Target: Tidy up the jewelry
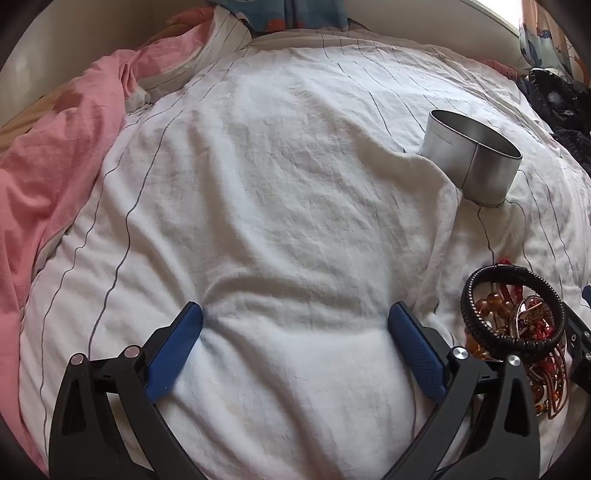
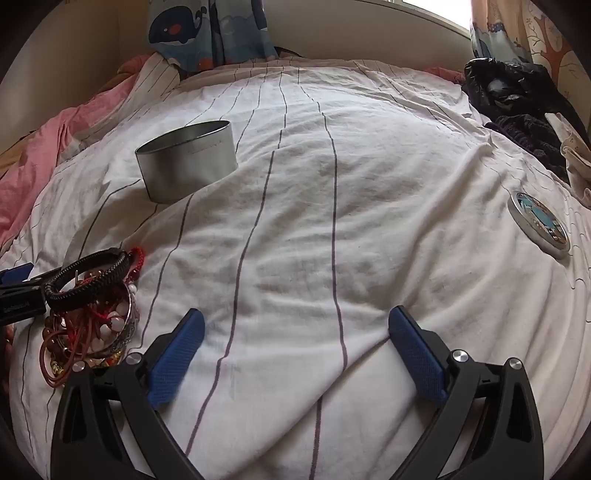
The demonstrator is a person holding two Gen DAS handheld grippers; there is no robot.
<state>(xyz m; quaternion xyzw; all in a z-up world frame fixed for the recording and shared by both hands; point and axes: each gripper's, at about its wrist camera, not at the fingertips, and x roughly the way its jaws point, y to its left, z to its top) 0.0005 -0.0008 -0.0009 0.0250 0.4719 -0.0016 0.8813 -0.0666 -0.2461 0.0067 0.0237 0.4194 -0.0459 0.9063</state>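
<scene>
A pile of jewelry lies on the white striped bedsheet: a black braided bracelet [image 1: 513, 310] on top of amber beads, red cords and a silver bangle. The same pile [image 2: 92, 310] sits at the left in the right wrist view. An open silver tin [image 1: 471, 158] stands farther back, tilted on the sheet; it shows too in the right wrist view [image 2: 188, 166]. Its lid [image 2: 538, 225] with a blue picture lies at the right. My left gripper [image 1: 295, 317] is open and empty, left of the pile. My right gripper [image 2: 295, 321] is open and empty, right of the pile.
A pink blanket [image 1: 55, 166] is bunched at the left. Dark clothes [image 2: 517, 107] lie at the back right. A whale-print curtain [image 2: 207, 29] hangs behind the bed. The white sheet [image 2: 332, 221] is soft and wrinkled.
</scene>
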